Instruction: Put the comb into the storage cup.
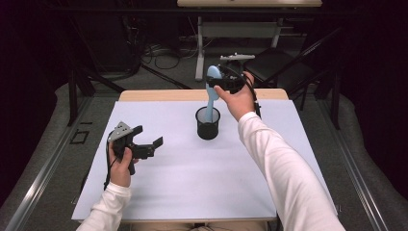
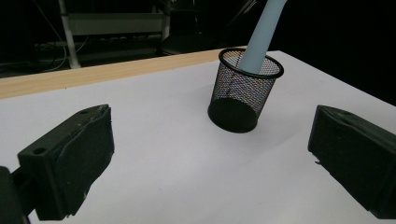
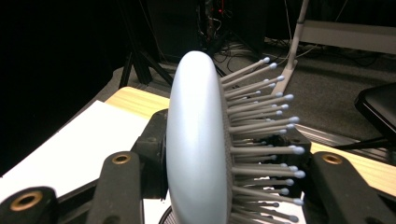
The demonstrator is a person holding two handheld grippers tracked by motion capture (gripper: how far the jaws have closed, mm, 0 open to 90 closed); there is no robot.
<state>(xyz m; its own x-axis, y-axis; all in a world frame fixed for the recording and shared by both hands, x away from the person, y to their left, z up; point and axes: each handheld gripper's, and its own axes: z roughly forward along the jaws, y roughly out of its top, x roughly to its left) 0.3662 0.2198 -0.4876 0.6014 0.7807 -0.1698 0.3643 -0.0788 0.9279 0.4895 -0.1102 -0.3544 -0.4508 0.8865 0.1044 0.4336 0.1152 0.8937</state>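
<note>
The right claw is pinching a light blue hairbrush. Its two black jaws are pressing on the head of the brush, one on the smooth back and one on the side with the bristles. In the right gripper view the brush head is standing up tall between the jaws, and the thin bristles with little round tips are poking out toward one jaw. The person's right hand is holding this claw up in the air, past the far side of the cup.

The brush is hanging down from the right claw. Its handle is going into a black mesh cup, which is sitting just below the claw and a bit nearer to the person. The handle is leaning, not straight up. In the left gripper view the handle is sticking out of the cup and tilting over its rim.

The left claw is spread wide apart. It is holding nothing and touching nothing. The person's left hand is holding it low over the white table. The cup is sitting well apart from this claw, out in front of it. In the left gripper view the cup is showing in the gap between the two open jaws, farther off on the table.
</note>
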